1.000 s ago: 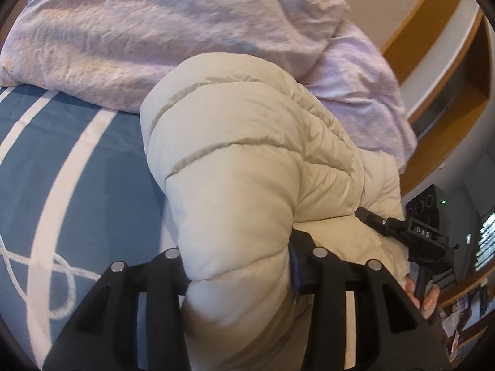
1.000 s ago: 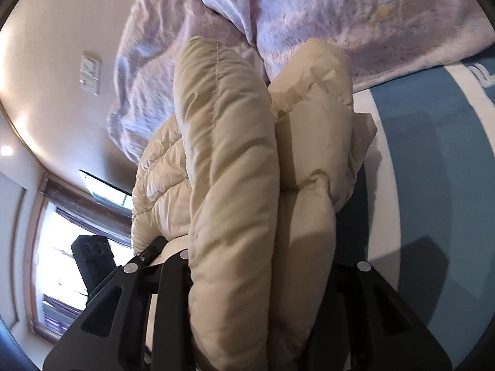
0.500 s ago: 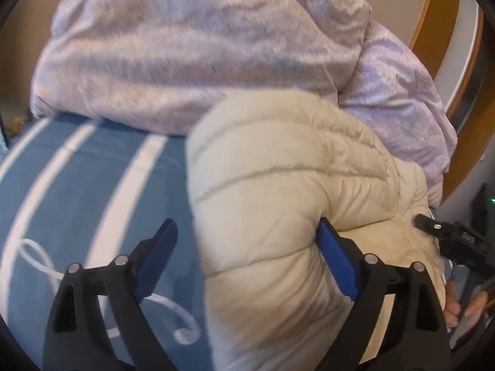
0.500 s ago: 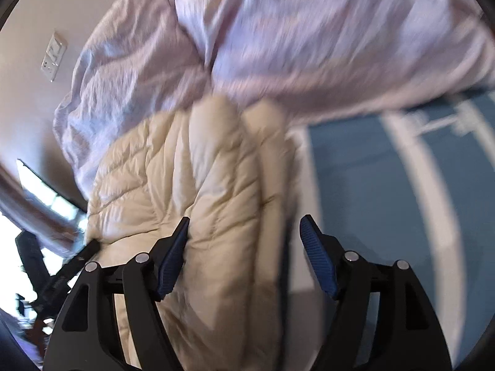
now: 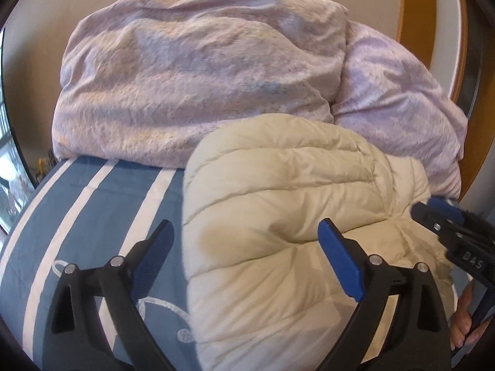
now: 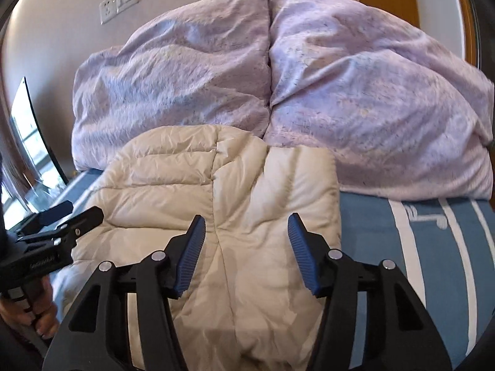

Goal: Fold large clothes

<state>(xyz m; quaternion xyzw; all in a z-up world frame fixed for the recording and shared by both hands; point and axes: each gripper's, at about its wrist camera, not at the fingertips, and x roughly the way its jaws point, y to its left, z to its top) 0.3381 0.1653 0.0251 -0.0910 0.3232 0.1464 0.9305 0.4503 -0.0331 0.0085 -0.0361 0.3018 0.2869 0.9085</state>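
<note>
A cream quilted puffer jacket [image 5: 294, 216] lies folded in a bundle on the blue bed sheet with white stripes [image 5: 92, 204]. It also shows in the right wrist view [image 6: 235, 191]. My left gripper [image 5: 247, 247] is open and empty, its jaws wide on either side of the jacket's left end. My right gripper [image 6: 246, 238] is open and empty, just above the jacket's right part. The right gripper also shows at the right edge of the left wrist view [image 5: 445, 219]. The left gripper also shows at the left edge of the right wrist view [image 6: 68, 216].
A crumpled lilac duvet [image 5: 198, 83] is piled against the beige wall behind the jacket, also in the right wrist view [image 6: 355, 86]. A wall socket plate [image 6: 119, 0] is above it. Wooden trim [image 5: 414, 9] stands at the right. A window [image 6: 27, 142] is at the left.
Both grippers have opened and let go of the jacket, then drawn back from it. The jacket now rests folded on the bed.
</note>
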